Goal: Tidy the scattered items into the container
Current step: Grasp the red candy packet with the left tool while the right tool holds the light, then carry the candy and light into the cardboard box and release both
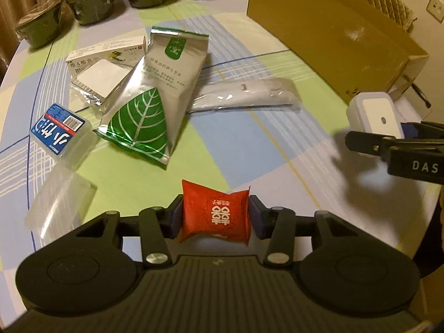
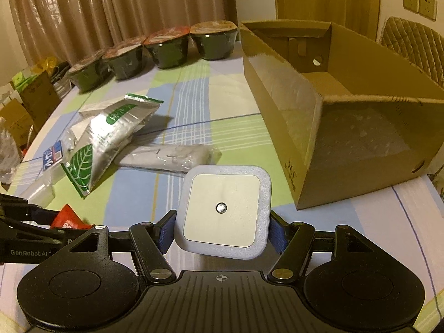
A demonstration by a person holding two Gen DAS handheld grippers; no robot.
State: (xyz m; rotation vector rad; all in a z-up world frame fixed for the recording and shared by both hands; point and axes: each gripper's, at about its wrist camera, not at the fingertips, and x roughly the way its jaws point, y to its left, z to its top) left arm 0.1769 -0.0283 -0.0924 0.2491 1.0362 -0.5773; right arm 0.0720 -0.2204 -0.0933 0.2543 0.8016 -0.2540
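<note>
Left tool [image 1: 216, 216] grips the red candy pouch [image 1: 216, 213]; right tool [image 2: 222, 229] clamps the white night-light [image 2: 224, 211]. Lift both clear over the cardboard box [image 2: 360, 149] wall before releasing.

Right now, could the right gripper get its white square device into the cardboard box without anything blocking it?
Probably yes. The right gripper is shut on the white square device, and the cardboard box stands just ahead to its right, top open, with only bare tablecloth between them.

Tan curtains [image 2: 111, 8] hang behind the desk [image 2: 194, 105] with its checked cloth; a quilted chair [image 2: 410, 44] stands beneath wall sockets [image 2: 420, 4].
</note>
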